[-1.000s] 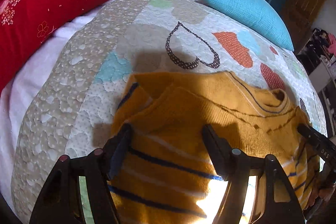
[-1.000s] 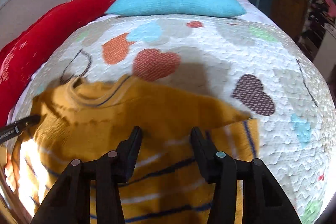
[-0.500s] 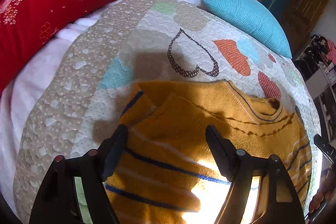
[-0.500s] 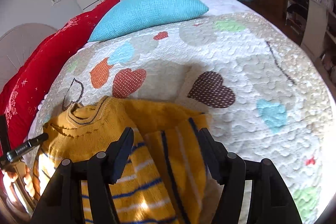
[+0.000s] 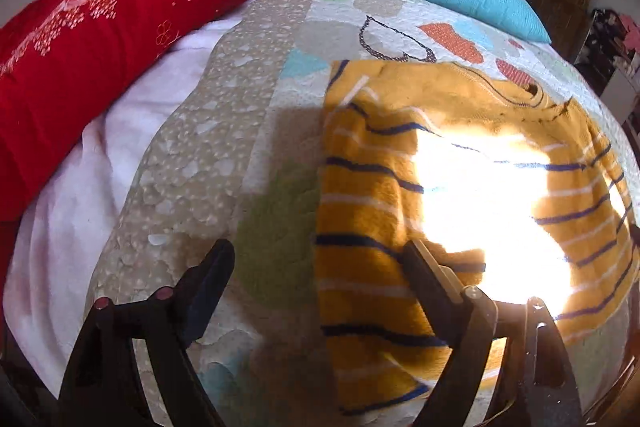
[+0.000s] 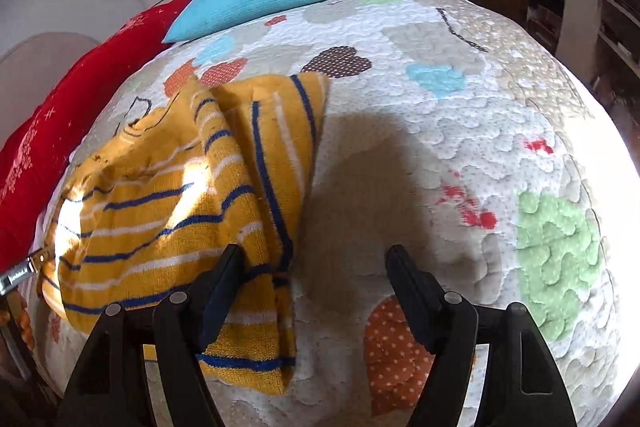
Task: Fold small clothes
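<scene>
Bed with heart-patterned quilt (image 5: 240,115). Left wrist view: striped sweater (image 5: 372,195) lies on quilt, sleeves folded in; left gripper (image 5: 320,259) released, empty. Right wrist view: sweater (image 6: 168,203) left of centre; right gripper (image 6: 312,259) released, empty.

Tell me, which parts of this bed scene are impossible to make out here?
- Left view: the middle of the sweater is washed out by sun glare; its stripes vanish there.
- Right view: the quilt edge at far right is bleached white by glare.
- Both views: the sweater's lower hem lies behind the black fingers.
- Right view: shelf contents at top right are too blurred to name.
</scene>
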A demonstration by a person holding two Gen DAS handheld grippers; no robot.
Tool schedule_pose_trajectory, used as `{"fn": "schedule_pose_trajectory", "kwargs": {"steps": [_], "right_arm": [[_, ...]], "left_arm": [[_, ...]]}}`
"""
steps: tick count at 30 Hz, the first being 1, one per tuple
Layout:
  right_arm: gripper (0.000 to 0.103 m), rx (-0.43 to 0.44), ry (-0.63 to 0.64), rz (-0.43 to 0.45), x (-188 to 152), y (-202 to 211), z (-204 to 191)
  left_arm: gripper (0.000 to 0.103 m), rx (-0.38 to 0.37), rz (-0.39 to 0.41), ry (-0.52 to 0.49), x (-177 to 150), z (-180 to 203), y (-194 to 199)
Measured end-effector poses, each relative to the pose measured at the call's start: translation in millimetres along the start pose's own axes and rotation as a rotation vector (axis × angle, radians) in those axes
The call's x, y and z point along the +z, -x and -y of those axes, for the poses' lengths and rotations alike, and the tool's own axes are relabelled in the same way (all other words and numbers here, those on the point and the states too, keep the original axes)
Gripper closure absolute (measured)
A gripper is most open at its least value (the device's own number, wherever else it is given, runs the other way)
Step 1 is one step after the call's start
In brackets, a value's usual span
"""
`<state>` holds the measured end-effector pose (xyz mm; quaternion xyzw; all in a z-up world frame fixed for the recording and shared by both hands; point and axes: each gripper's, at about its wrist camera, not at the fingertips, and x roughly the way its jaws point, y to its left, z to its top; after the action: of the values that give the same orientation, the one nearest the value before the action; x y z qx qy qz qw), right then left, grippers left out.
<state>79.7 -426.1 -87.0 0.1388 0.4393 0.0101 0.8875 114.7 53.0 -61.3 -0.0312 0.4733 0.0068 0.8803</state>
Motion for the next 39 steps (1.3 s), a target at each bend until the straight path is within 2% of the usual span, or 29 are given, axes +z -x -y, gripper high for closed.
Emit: {"fn": "schedule_pose_trajectory", "kwargs": {"steps": [4, 9, 14, 19, 20, 23, 26, 29, 30, 31, 32, 33, 34, 36, 39], "right_arm": [[0.025, -0.047, 0.074, 0.072, 9, 29, -27], [0.023, 0.004, 0.238, 0.119, 5, 42, -107], [0.022, 0.137, 0.504, 0.036, -29, 18, -228], [0.023, 0.161, 0.788, -0.013, -86, -15, -335], [0.023, 0.131, 0.852, -0.002, -98, -21, -351], [0.024, -0.04, 1.031, 0.085, -130, -42, -384], [0.024, -0.117, 1.079, 0.174, -138, -46, -398], [0.024, -0.14, 1.081, 0.188, -132, -56, -407], [0.031, -0.123, 1.068, 0.178, -128, -59, -408], [0.052, -0.088, 1.051, 0.148, -125, -60, -408], [0.059, -0.05, 1.039, 0.121, -124, -61, -409], [0.069, -0.048, 1.04, 0.125, -125, -58, -410], [0.083, -0.042, 1.039, 0.13, -125, -55, -410], [0.095, 0.019, 0.97, 0.114, -110, -46, -403], [0.095, 0.095, 0.739, 0.131, -62, -21, -371]], "left_arm": [[0.012, 0.019, 0.021, 0.198, -2, -42, 10], [0.012, -0.023, 0.063, 0.297, -32, -65, 34], [0.012, -0.09, 0.087, 0.361, -77, -82, 66], [0.012, -0.135, 0.107, 0.425, -118, -109, 94], [0.012, -0.14, 0.107, 0.435, -124, -114, 97], [0.012, -0.147, 0.108, 0.461, -137, -126, 102], [0.012, -0.154, 0.105, 0.481, -144, -136, 103], [0.012, -0.156, 0.097, 0.499, -147, -140, 103], [0.012, -0.153, 0.096, 0.504, -147, -139, 104], [0.012, -0.15, 0.095, 0.507, -146, -138, 105], [0.012, -0.148, 0.098, 0.508, -146, -136, 107], [0.012, -0.149, 0.1, 0.508, -145, -133, 109], [0.012, -0.15, 0.1, 0.507, -144, -130, 111], [0.012, -0.152, 0.098, 0.498, -140, -122, 115], [0.012, -0.142, 0.097, 0.458, -134, -105, 124]]}}
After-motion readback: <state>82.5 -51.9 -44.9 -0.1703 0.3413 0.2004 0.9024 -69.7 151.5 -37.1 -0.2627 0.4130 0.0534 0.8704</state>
